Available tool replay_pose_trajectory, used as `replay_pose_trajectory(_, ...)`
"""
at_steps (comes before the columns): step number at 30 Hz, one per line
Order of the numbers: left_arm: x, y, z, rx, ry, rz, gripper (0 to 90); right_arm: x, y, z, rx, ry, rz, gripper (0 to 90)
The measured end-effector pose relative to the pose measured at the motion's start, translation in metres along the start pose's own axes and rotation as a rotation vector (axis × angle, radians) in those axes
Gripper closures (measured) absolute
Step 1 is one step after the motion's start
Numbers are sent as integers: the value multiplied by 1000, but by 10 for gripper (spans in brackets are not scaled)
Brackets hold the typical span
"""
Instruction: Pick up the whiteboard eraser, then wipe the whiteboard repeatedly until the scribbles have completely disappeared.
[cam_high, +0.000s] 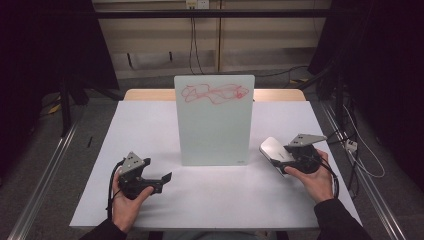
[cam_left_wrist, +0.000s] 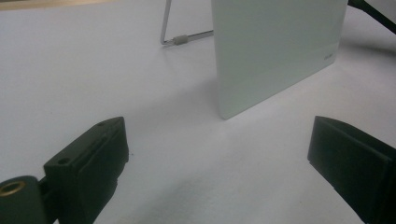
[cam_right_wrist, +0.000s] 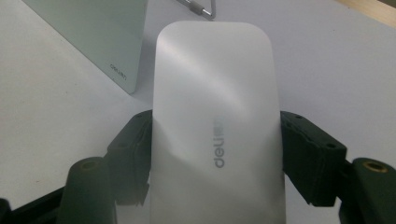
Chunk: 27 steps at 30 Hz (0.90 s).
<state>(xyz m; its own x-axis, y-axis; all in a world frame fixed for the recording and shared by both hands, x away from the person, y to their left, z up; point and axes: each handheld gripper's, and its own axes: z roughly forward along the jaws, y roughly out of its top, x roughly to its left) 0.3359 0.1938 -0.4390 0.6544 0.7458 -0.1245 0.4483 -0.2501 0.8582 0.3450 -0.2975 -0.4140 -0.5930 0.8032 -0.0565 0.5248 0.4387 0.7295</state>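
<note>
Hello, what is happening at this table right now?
A person sits at a white table with a claw in each hand. The right claw is shut on a white eraser marked "deli", held just right of an upright whiteboard. The board carries red scribbles near its top, not yet wiped. The left claw stands open with nothing between its jaws, low by the table on the left side of the board.

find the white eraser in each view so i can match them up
High view: white eraser right of centre, held in the right gripper.
Left gripper view: not in it.
Right gripper view: eraser at centre, clamped between the black jaws.
Shared landmark: the upright whiteboard.
</note>
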Motion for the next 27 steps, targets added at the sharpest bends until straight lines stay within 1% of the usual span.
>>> replay_pose_trajectory(4,-1,0,-1,0,3,4,51,3,-3,-1,-20,-8,3,317)
replay_pose_trajectory(8,-1,0,-1,1,1,0,51,7,-3,-4,-51,5,12,317)
replay_pose_trajectory(14,-1,0,-2,4,6,2,51,9,-4,-6,-65,14,10,317)
replay_pose_trajectory(15,-2,0,-1,1,1,-12,51,10,-4,-7,-72,14,10,317)
replay_pose_trajectory(16,-1,-1,-2,5,0,-7,52,11,-4,-8,-79,15,12,318)
replay_pose_trajectory(18,-1,-1,-3,5,3,-3,52,12,-3,-11,-98,4,3,317)
replay_pose_trajectory(20,0,-1,-3,5,0,-5,53,13,-2,-12,-106,3,2,317)
replay_pose_trajectory(24,2,-2,-2,2,-1,-27,53,15,1,-13,-127,-2,2,317)
replay_pose_trajectory(27,2,-2,-2,4,-6,-23,53,17,1,-13,-141,-3,-1,317)
